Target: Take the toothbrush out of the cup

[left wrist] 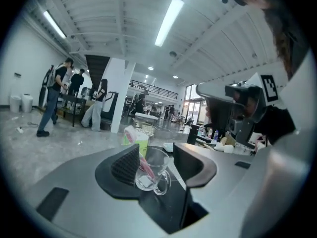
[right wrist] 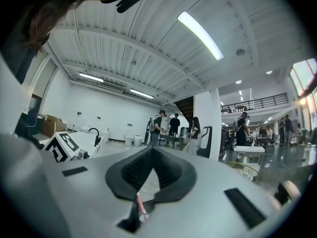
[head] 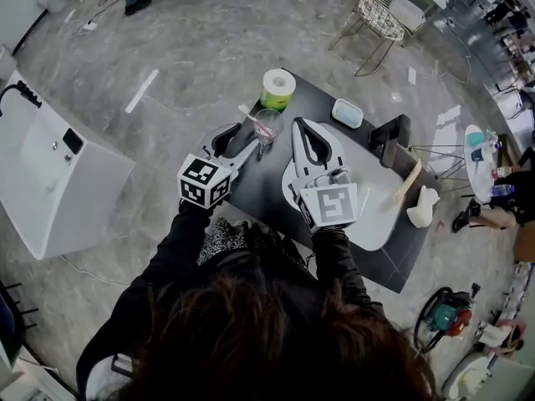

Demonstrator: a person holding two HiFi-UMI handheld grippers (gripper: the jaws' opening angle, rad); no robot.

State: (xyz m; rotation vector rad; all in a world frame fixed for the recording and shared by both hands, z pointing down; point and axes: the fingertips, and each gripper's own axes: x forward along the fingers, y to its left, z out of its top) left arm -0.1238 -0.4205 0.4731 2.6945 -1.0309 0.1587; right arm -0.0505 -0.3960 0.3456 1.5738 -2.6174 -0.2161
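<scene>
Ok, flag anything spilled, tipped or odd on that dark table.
Nothing stands out. The glass cup stands upright on the table, with the pink toothbrush leaning inside it. No spill shows.

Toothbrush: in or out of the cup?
In. The toothbrush leans inside the clear cup, which stands between the open jaws of the left tongs.

Grey marbled floor (head: 209, 48) is stretching around the dark counter (head: 259, 192). A white cabinet (head: 58, 174) is standing at the left, a wire chair (head: 378, 19) beyond. Strip lights (left wrist: 168, 21) are glowing on the white ribbed ceiling (left wrist: 99, 14); people (left wrist: 52, 100) are standing near a white pillar (left wrist: 118, 95).
</scene>
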